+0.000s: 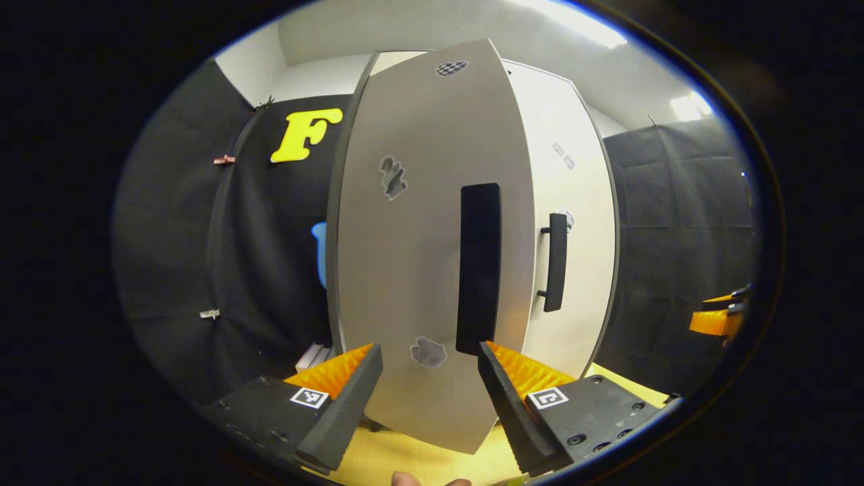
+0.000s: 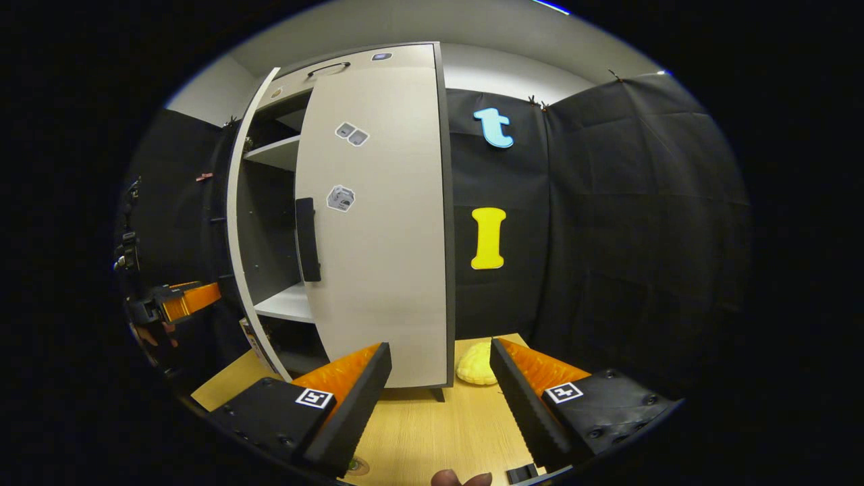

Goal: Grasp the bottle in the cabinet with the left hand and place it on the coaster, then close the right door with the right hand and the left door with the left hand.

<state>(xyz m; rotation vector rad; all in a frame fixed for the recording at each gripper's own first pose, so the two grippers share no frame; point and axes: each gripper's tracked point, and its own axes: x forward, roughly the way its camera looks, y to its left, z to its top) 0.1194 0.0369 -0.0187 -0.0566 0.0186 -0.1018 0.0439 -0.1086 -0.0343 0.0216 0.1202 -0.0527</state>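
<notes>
Just ahead of the left gripper [image 1: 430, 378], held open and empty, the left door [image 1: 425, 236] is seen w/ its handle [image 1: 478, 268] between the fingers; right door [image 2: 378, 223] is shut.

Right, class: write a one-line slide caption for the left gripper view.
Open left gripper faces the cabinet's part-open left door near its black handle; right door shut.

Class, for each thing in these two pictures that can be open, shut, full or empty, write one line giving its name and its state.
Pale grey left cabinet door with black handle: partly open, swung out.
Pale grey right cabinet door with black handle: shut.
White cabinet shelves: bare where visible through the gap.
Left gripper: open, holding nothing.
Right gripper: open, holding nothing.
</notes>
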